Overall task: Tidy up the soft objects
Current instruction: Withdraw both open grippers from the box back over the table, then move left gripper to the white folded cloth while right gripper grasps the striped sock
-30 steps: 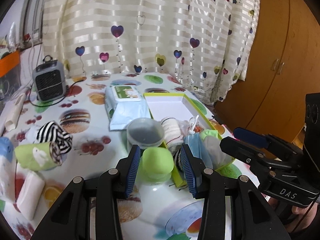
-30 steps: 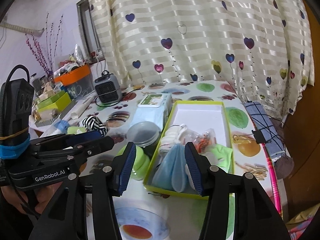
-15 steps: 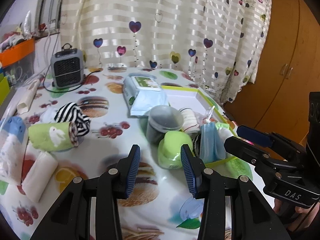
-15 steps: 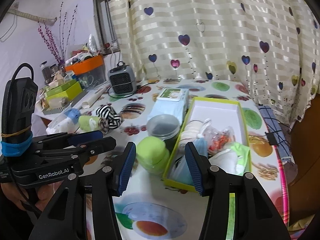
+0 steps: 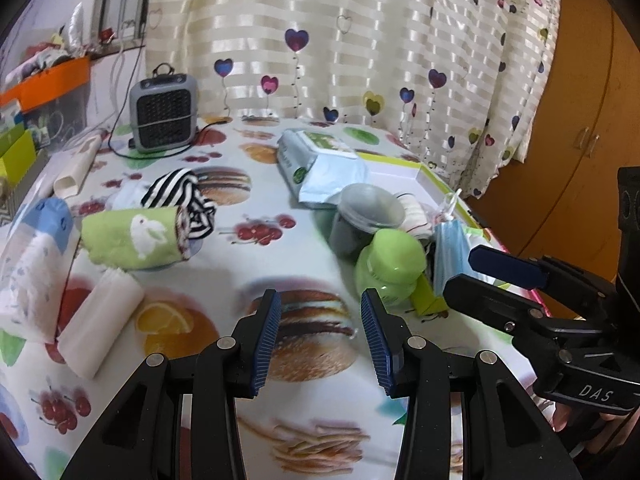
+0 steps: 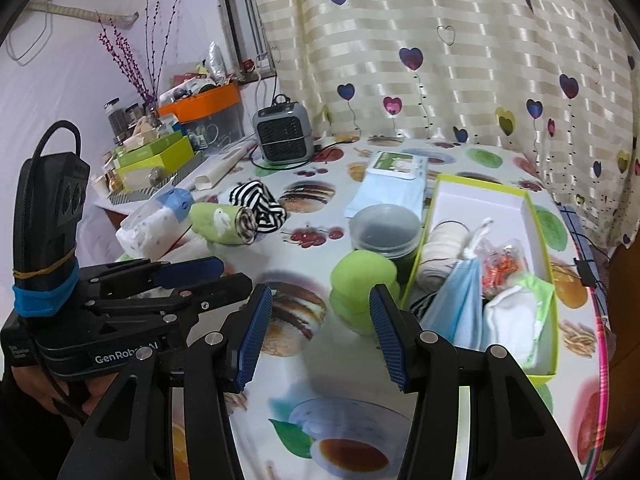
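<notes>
My left gripper (image 5: 320,336) is open and empty above the printed tablecloth, short of the green jar (image 5: 390,266). My right gripper (image 6: 320,334) is open and empty too, with the green jar (image 6: 362,290) just beyond its right finger. A yellow-green box (image 6: 538,216) holds a blue face mask (image 6: 460,304), a cream roll (image 6: 442,246) and a white-green cloth (image 6: 516,320). On the table's left lie a green rabbit roll (image 5: 132,238), a striped cloth (image 5: 180,194), a white roll (image 5: 100,326) and a blue-white pack (image 5: 32,264).
A grey lidded tub (image 5: 366,216) stands behind the green jar. A wet-wipes pack (image 5: 320,164) lies beside the box. A small grey heater (image 5: 164,114) with a cable stands at the back. A wooden wardrobe (image 5: 580,120) is to the right, past the table edge.
Both grippers have pulled back and away from the green jar and the box. The left one no longer straddles the jar. Both stay open.
</notes>
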A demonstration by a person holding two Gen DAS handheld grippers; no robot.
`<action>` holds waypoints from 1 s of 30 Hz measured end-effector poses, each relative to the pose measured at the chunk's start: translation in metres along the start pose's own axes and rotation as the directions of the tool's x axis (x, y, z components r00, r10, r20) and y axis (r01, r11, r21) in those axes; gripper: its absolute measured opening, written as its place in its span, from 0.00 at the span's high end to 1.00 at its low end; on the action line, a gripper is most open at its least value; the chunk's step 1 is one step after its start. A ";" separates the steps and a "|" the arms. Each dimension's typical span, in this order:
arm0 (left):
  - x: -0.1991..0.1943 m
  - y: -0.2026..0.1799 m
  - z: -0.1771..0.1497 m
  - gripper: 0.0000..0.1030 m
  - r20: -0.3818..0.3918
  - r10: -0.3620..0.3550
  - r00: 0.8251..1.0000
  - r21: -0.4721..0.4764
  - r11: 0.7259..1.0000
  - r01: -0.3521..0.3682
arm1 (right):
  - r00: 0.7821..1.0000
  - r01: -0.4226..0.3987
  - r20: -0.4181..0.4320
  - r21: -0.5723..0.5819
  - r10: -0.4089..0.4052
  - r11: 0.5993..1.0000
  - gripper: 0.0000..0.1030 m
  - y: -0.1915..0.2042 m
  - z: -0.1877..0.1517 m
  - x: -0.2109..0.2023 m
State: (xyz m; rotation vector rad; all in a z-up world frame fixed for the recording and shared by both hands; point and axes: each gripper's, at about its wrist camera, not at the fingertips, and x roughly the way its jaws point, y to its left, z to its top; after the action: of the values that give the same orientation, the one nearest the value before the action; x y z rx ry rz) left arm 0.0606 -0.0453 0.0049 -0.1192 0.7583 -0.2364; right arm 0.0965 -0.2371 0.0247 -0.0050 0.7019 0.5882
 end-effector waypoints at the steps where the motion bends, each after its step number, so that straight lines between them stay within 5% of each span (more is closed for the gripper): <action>1: 0.000 0.003 -0.001 0.61 -0.002 0.004 1.000 -0.006 1.000 -0.004 | 1.000 -0.002 -0.003 -0.001 0.002 1.000 0.50 0.002 0.000 0.001; 30: -0.011 0.117 -0.007 0.55 0.009 0.185 0.983 -0.096 0.978 -0.184 | 0.994 -0.102 -0.042 -0.085 0.099 0.991 0.50 0.056 0.030 0.052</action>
State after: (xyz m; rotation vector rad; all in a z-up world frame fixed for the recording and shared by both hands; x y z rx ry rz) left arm 0.0677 0.0703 -0.0145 -0.1398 0.7576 -0.0226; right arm 0.1176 -0.1574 0.0265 -0.0626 0.7155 0.7169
